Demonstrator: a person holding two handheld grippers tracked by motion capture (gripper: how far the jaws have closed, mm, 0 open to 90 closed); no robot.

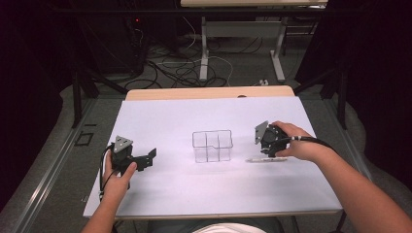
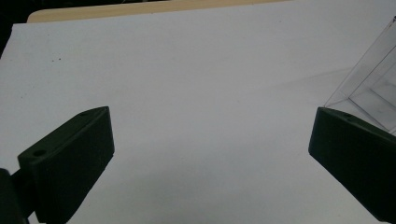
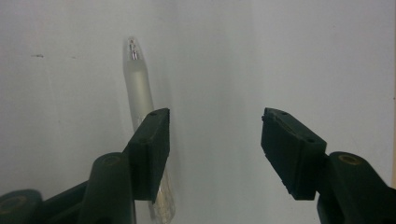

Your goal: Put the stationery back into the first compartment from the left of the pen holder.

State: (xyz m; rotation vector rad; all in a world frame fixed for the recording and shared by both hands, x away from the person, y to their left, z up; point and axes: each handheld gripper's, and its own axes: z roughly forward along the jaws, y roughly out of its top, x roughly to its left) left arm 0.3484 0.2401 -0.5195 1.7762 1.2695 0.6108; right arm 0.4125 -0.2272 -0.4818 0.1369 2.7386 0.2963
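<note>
Here, right hand-held gripper (image 3: pixel 215 149) released, jaws parted, one over the clear pen (image 3: pixel 138 88), left hand-held gripper (image 2: pixel 210 154) released wide, white table (image 1: pixel 170 189).

One pen (image 1: pixel 261 159), one clear organizer (image 1: pixel 212 146), two hand-held grippers.

Frosted plastic pen (image 3: pixel 138 88), clear glossy plastic organizer (image 1: pixel 212 145), matt white table cover (image 1: pixel 160 121).

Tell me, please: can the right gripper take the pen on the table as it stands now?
Probably not without a small shift. The right gripper is low over the pen, but its jaws stand apart and the pen lies under the left jaw, not in the gap between them. Nothing else blocks the way; the clear organizer stands apart.
</note>
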